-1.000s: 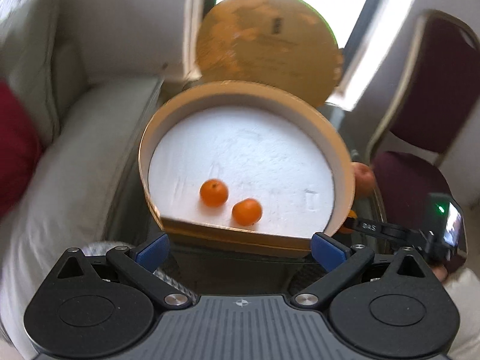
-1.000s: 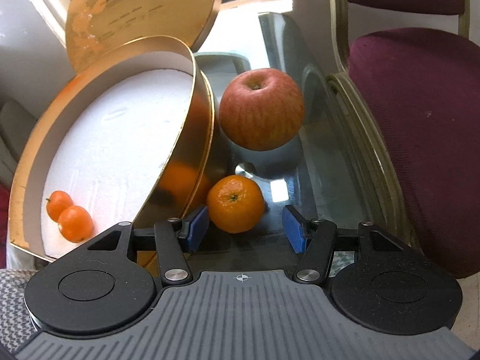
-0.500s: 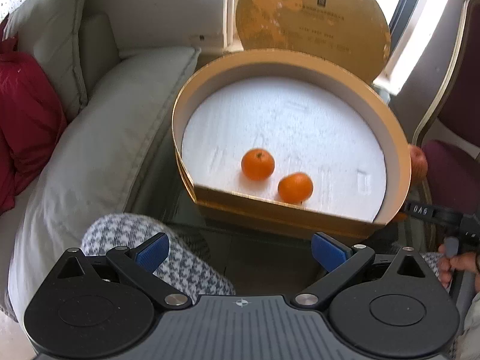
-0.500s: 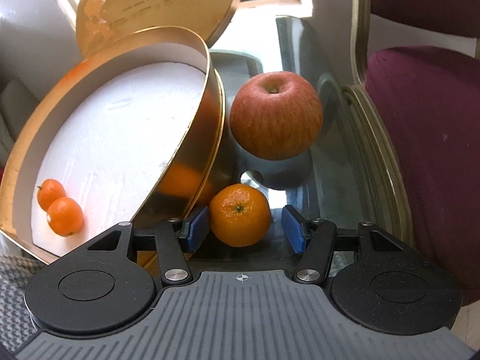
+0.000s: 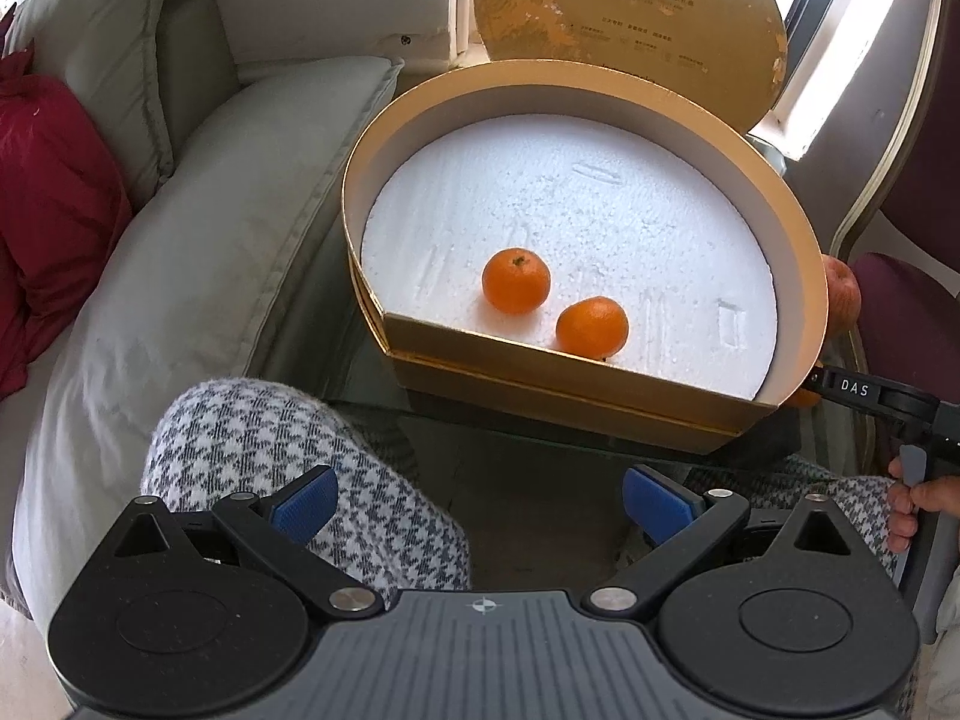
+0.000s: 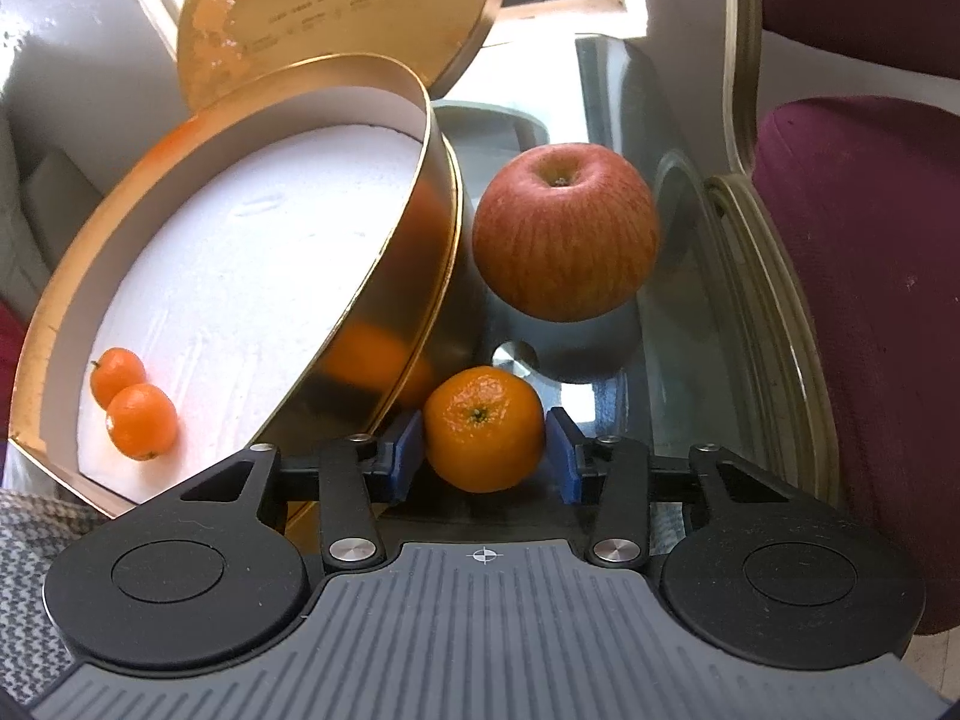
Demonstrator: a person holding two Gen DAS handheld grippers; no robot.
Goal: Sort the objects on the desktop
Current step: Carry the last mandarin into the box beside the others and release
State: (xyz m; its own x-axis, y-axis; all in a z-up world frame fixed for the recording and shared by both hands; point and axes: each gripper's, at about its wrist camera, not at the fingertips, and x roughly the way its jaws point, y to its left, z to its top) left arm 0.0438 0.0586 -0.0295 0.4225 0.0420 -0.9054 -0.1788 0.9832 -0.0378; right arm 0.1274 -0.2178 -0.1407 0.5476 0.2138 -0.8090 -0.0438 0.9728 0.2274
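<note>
Here, a tangerine [image 6: 483,429] at the glass table's [image 6: 678,312] near edge is clamped by the right gripper [image 6: 485,455] (left gripper [image 5: 478,501] spread, empty).

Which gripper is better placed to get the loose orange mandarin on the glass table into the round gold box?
Right. The right gripper brackets the loose orange mandarin beside the round gold box. The left gripper hangs open and empty, short of the box.
</note>
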